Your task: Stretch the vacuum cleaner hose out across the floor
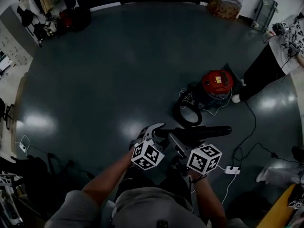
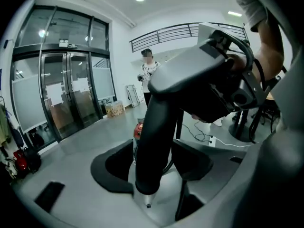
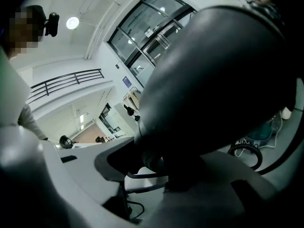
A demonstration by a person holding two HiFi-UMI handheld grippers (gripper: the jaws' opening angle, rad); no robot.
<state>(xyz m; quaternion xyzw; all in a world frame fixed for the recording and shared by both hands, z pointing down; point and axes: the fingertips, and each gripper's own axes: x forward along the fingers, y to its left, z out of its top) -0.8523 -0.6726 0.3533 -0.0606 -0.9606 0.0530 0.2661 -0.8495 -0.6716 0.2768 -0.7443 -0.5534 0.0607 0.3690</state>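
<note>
1. Grip check. The right gripper (image 3: pixel 164 163) is clamped on the dark tube (image 1: pixel 209 131) at the free end of the hose (image 1: pixel 187 114). The left gripper (image 2: pixel 153 151) has its jaws apart, with the tube standing between them and neither pad visibly pressing on it. Close the left jaws fully on the tube before applying any pull.
2. Hose position. Most of the hose lies coiled on the floor just beside the red vacuum (image 1: pixel 217 82), far right of the grippers. The tube is held up in front of the person.
3. Pull direction. Draw the tube left and near, away from the vacuum, so the coil pays out in a line.
4. Cautions. Pull steadily, because a jerk is likely to drag or tip the vacuum. Keep the hose apart from the cable (image 1: pixel 249 127) and the power strip (image 1: pixel 232 170). A bystander (image 1: pixel 266 68) stands just beyond the vacuum.
</note>
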